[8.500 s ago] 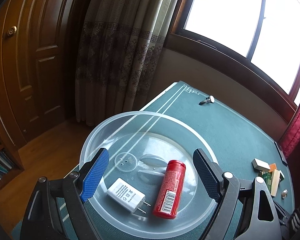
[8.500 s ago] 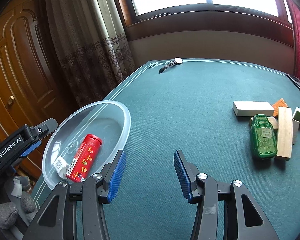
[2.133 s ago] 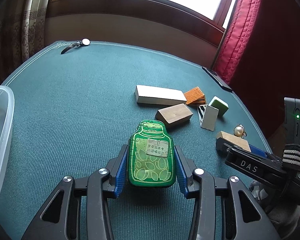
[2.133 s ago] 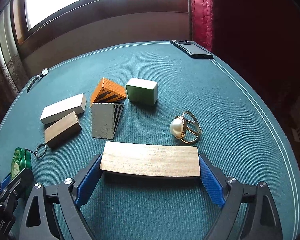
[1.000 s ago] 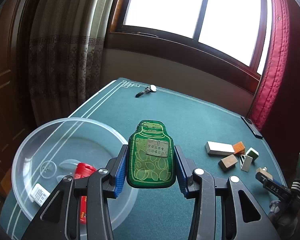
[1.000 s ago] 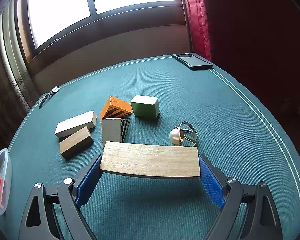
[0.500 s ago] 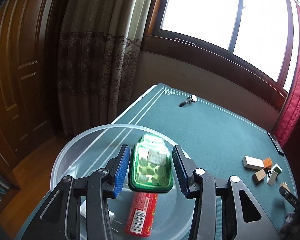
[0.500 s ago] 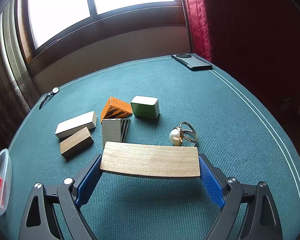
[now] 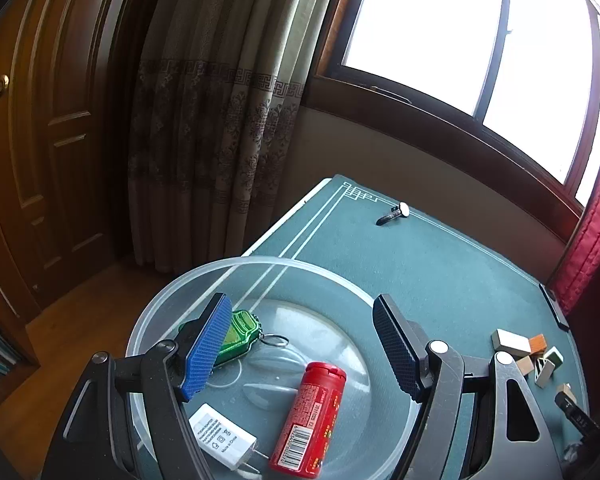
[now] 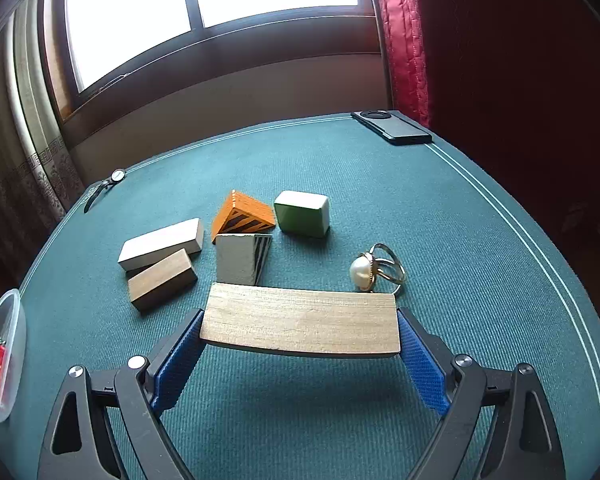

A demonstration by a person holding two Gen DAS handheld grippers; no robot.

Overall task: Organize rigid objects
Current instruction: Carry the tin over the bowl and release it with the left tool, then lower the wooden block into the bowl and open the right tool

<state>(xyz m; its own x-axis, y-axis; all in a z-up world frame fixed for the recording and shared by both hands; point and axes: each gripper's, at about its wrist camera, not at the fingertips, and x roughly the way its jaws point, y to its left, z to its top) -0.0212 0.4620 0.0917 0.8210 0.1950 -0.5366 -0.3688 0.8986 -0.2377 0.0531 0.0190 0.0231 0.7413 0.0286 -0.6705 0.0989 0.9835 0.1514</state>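
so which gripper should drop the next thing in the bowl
Right. The right gripper already grips the wood block. The left gripper is open, empty above the bowl, so probably it should clear away first.

A: What carries everything?

B: A table (image 10: 440, 216) covered in teal felt with white border lines.

A: And lying directly on it?

B: A clear plastic bowl (image 9: 300, 268) at the left edge, a wristwatch (image 10: 107, 186) near the far corner, a black phone (image 10: 396, 130) at the far right edge. In the middle: a white block (image 10: 160, 244) touching a brown wooden block (image 10: 162, 279), an orange striped wedge (image 10: 242, 214), a grey striped wedge (image 10: 242, 258), a green-and-white block (image 10: 302, 214), and a pearl ring (image 10: 374, 268).
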